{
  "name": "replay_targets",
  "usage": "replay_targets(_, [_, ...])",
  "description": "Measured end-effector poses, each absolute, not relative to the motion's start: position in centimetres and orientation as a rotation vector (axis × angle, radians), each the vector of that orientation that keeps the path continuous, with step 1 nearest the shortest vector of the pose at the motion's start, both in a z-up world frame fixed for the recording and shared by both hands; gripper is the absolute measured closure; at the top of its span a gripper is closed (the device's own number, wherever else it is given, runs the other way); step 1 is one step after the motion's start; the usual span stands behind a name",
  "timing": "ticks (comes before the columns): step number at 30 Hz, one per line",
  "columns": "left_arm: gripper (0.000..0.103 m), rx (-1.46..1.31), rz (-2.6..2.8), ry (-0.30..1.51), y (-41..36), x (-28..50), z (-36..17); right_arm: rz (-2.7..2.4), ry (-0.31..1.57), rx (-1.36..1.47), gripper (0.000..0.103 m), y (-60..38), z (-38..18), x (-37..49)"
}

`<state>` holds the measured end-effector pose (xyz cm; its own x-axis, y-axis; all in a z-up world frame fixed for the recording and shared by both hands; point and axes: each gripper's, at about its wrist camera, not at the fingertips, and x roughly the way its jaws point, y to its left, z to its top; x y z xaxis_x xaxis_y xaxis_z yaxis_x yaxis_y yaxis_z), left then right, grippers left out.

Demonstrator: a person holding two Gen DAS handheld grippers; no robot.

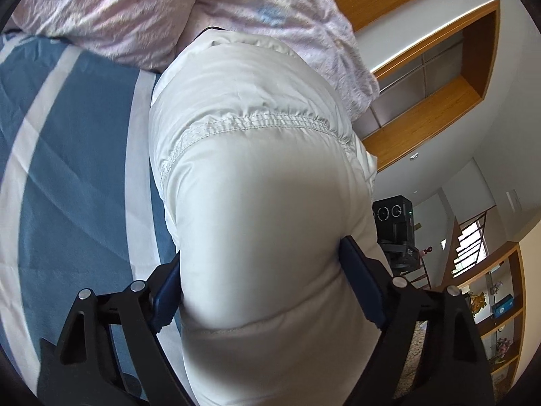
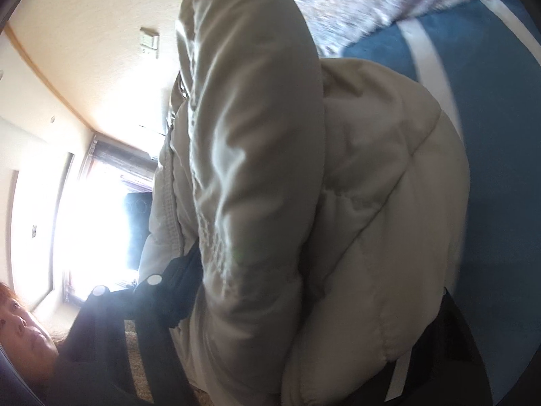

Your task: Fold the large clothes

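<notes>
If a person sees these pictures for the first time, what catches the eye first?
The puffy white jacket fills both views, bulging between the left gripper pads. Under it lies a blue and white striped sheet, with a crumpled pink blanket behind the jacket.

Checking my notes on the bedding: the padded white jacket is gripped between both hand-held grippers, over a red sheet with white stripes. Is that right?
Not quite: the sheet is blue with white stripes, not red, as the left wrist view shows. The rest holds: the padded white jacket bulges between the pads of the left hand-held gripper, and the right hand-held gripper has it too.
</notes>
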<state>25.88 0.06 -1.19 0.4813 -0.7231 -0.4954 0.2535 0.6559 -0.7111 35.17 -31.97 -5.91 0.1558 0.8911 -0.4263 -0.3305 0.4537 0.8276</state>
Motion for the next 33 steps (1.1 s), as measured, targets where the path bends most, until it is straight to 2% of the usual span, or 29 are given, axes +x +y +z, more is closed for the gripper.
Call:
replay_targets(11, [0.018,-0.639,-0.493,0.715,9.1,25.7,1.8,1.067,1.067,0.545,0.033,-22.4,-2.7,41.0])
replay_targets(19, [0.018,-0.698,-0.375,0.701,14.7,26.5,0.2,1.069,1.138,0.47,0.034,-15.0,-3.5,45.0])
replay_targets(28, [0.018,-0.687,-0.311,0.682,16.7,28.7,-0.9,0.97,1.126,0.374,0.034,-12.1,-2.6,46.8])
replay_targets(29, [0.018,-0.674,-0.286,0.691,16.8,29.2,-1.3,0.952,1.13,0.377,0.034,-12.1,-2.9,47.1])
replay_targets(33, [0.016,-0.674,-0.253,0.713,17.7,29.5,-2.3,0.851,1.103,0.379,0.018,-12.0,-4.2,47.1])
